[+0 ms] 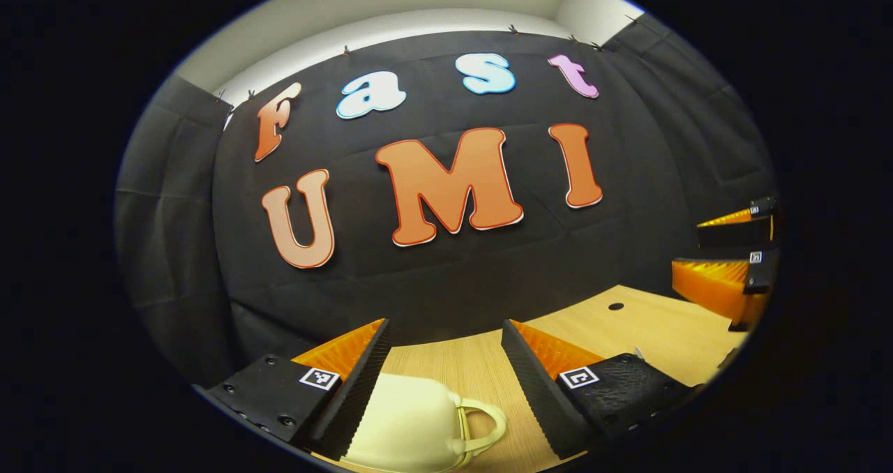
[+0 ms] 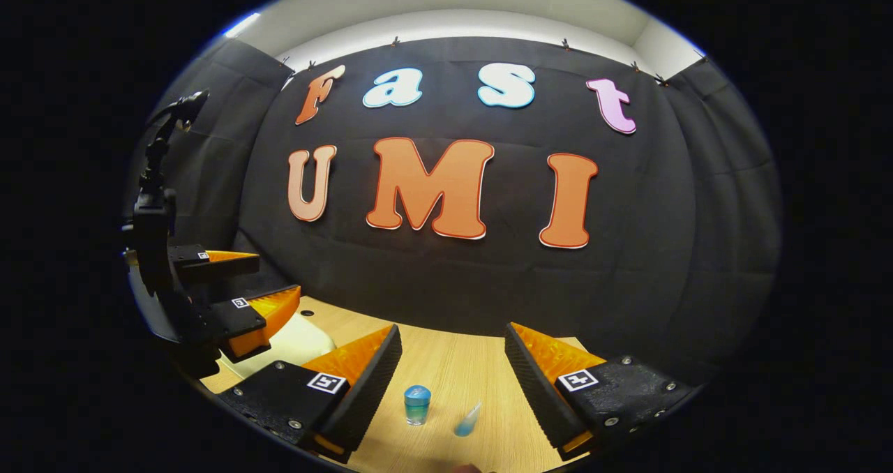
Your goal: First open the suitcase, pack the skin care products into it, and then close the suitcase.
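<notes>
In the left gripper view, the left tongs (image 1: pixel 445 361) gape wide above the table (image 1: pixel 663 333); the cream suitcase (image 1: pixel 418 424) lies closed at six o'clock. In the right gripper view, the right tongs (image 2: pixel 453 365) stand wide too, a blue jar (image 2: pixel 417 404) and tube (image 2: pixel 467 420) at six, the suitcase at eight beneath the left tongs.

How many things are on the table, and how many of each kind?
Suitcase, pale cream with a handle: 1
Blue skin care items: 2, an upright bottle and a tube lying flat
Total: 3
</notes>
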`<state>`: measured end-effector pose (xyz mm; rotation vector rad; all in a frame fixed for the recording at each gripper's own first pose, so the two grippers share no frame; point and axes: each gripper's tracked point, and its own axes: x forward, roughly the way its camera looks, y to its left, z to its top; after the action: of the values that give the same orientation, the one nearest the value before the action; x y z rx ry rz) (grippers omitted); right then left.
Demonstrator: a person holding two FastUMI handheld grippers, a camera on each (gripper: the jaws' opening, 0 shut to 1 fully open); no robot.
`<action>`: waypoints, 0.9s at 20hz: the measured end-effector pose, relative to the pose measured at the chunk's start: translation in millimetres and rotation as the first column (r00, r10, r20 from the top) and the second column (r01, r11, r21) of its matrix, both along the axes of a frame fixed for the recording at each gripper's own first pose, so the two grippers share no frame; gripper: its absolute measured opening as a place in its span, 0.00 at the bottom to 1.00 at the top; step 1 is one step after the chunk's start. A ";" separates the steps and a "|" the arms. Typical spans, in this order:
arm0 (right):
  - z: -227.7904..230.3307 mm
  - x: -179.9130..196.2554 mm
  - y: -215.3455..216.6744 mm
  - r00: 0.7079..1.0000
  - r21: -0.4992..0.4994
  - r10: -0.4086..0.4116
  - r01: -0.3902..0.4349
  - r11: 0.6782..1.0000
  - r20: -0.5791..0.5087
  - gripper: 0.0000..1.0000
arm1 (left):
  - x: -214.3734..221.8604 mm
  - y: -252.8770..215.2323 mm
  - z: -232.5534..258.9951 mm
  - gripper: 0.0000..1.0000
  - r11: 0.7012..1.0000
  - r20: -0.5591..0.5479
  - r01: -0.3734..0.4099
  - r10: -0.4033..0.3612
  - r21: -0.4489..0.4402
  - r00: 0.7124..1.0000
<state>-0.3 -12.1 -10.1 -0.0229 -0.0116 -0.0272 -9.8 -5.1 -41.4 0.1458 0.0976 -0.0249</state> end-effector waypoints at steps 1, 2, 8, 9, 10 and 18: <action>-1.8 0.3 -3.1 1.000 0.000 -0.003 0.003 1.000 -0.004 0.95 | 0.4 -0.2 -7.2 0.98 1.000 -0.012 0.009 -0.009 0.024 1.000; -2.9 0.9 -5.1 1.000 0.001 -0.005 0.005 1.000 -0.008 0.95 | -0.2 -0.7 -15.4 0.98 0.999 -0.031 0.019 -0.017 0.049 0.999; -13.7 3.7 -21.7 0.999 0.011 -0.040 0.041 0.999 -0.029 0.95 | -1.8 -16.6 -81.7 0.98 0.955 -0.177 0.155 -0.112 0.252 0.978; -15.5 4.7 -24.1 0.998 0.010 -0.047 0.047 0.999 -0.033 0.95 | -1.2 -19.2 -95.9 0.98 0.934 -0.205 0.187 -0.128 0.303 0.970; -17.7 5.2 -26.7 0.998 0.008 -0.055 0.055 0.998 -0.039 0.94 | -1.2 -23.6 -110.3 0.97 0.910 -0.236 0.221 -0.143 0.350 0.961; -29.4 4.2 -48.5 0.991 -0.013 -0.109 0.108 0.994 -0.073 0.95 | -18.2 -37.2 -207.7 0.96 0.715 -0.422 0.419 -0.189 0.559 0.886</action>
<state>3.9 -60.5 -39.5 -0.0339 0.0630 -0.1348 -28.0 -42.3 -249.2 0.8553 0.4299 -0.3631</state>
